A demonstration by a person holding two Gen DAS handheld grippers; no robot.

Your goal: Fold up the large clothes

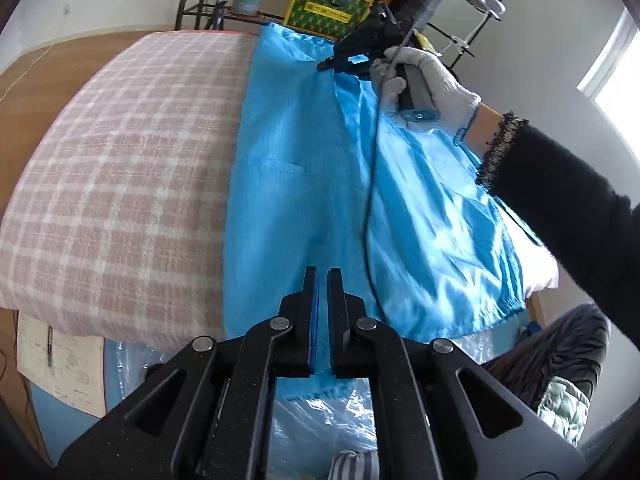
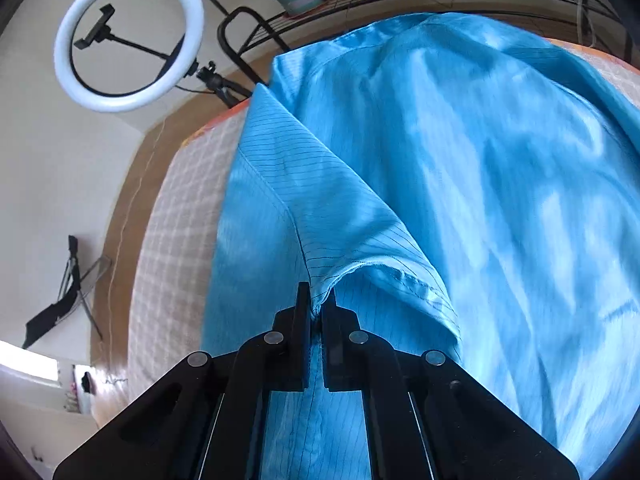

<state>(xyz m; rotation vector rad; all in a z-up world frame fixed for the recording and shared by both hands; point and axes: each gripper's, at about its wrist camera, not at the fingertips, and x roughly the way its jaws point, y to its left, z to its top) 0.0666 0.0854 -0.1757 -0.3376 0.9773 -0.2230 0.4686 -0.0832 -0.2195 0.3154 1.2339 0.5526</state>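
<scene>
The large shiny sky-blue garment of thin pinstriped fabric [image 1: 304, 184] lies spread along the right part of a bed covered by a pink-and-white checked blanket [image 1: 120, 184], its near hem hanging over the bed's front edge.

The left claw [image 1: 323, 280] has its two black fingers with blue pads [image 1: 314, 312] closed almost together over that near hem; fabric shows between them lower down, so it appears to be pinching the edge, though the actual contact is hard to make out. The right claw [image 2: 319, 300], held by a hand in a white knit glove [image 1: 424, 84], is clamped on a bunched seam edge of the garment at the far end of the bed, with cloth visibly gathered between the fingers.

Judging from this, a long side of the garment is about to be carried across for a fold. The risks:

- The fabric looks slick and thin, so it could slide out of either grip if the pull is sharp.
- The right claw holds only a small bunch at a seam; an uneven pull could leave the fold line crooked.
- The overhanging hem could drag more cloth off the bed edge.
- Only one layer may be caught, leaving the lower layer behind.
</scene>
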